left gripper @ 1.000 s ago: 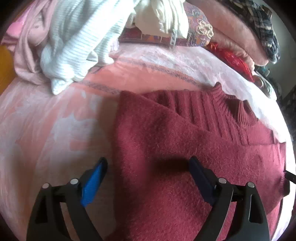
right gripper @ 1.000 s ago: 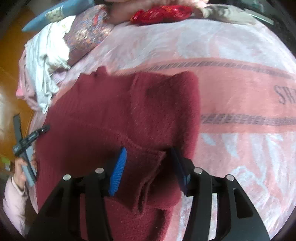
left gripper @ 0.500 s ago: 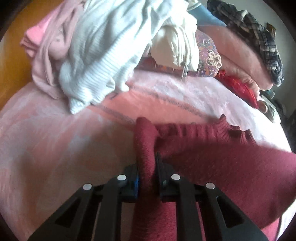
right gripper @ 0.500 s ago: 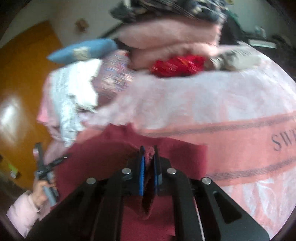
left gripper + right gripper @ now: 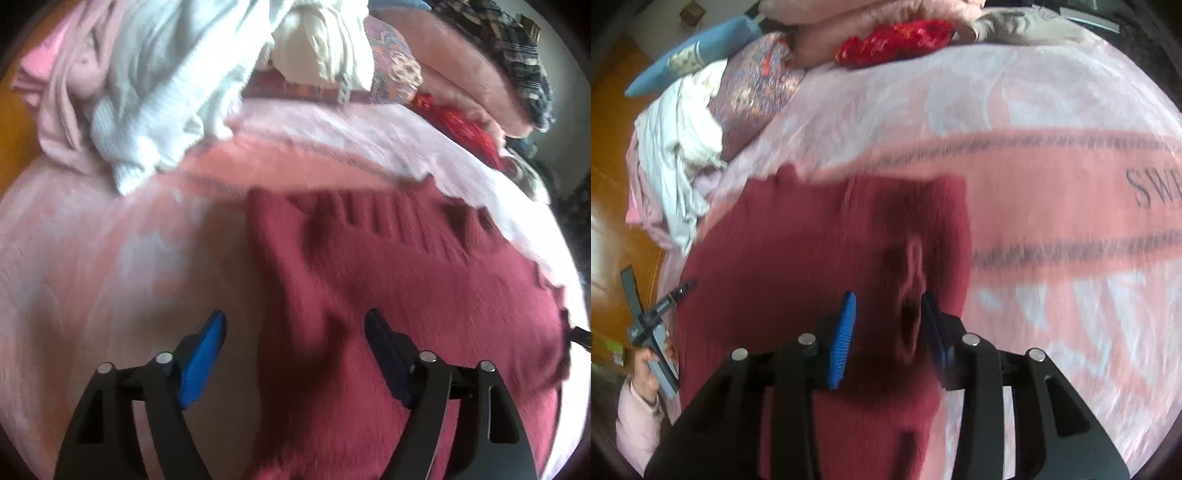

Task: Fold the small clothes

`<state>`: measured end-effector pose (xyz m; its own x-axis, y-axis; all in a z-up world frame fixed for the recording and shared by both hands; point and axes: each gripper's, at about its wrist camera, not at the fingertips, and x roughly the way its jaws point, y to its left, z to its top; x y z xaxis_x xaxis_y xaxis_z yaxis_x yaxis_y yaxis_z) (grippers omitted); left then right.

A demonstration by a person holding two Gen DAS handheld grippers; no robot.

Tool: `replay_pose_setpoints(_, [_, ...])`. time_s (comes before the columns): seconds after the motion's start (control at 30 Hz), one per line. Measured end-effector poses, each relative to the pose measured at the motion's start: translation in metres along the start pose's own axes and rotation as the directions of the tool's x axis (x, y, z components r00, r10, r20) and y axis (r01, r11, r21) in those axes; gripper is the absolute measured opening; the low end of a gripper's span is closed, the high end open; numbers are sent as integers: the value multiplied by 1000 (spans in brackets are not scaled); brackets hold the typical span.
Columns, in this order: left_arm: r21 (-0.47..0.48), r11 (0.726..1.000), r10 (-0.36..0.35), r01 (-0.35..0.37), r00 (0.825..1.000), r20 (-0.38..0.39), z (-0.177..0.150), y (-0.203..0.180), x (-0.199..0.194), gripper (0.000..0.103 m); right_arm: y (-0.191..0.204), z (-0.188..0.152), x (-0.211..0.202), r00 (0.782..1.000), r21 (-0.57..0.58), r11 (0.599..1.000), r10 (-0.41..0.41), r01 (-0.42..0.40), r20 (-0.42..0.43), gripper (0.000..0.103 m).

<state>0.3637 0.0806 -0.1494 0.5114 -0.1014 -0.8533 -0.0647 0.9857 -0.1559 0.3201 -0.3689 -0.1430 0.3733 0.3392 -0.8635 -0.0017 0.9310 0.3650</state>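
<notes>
Maroon knit, a small sweater, lay spread on the pink bedspread, its ribbed collar end toward the heap of unfolded clothes and stacked blankets at the far side of the bed. Both tools had just been opening. The left tool stood wide above the sweater's side edge, a raised ridge of knit between the blue pad and the dark one but touched by neither. The right tool was less far apart, straddling a pinched-up pleat near the opposite edge; its pads looked clear of the wool, though blur made that hard to swear to. The person's left hand showed at the bed's side, gripping its handle. I judged a fold had just been laid and let go, so the job was partway. Next would call for flattening those two ridges, then taking fresh grips at one end to double the sweater over.
</notes>
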Motion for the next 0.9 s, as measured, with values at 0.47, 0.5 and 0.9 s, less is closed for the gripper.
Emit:
replay_pose_setpoints(0.47, [98,995,-1,2,1000,-9,-22,-6,10,71,-11,-22,9,994,-10,994,-107,107,-11,2])
replay_pose_setpoints(0.5, [99,995,-1,1,1000,-8,-22,-6,9,71,-11,-21,5,995,-1,995,-95,95,-7,2])
replay_pose_setpoints(0.9, [43,998,-46,47,999,-29,-33,10,-8,85,-20,-36,-9,999,102,994,35,-31,-41,32])
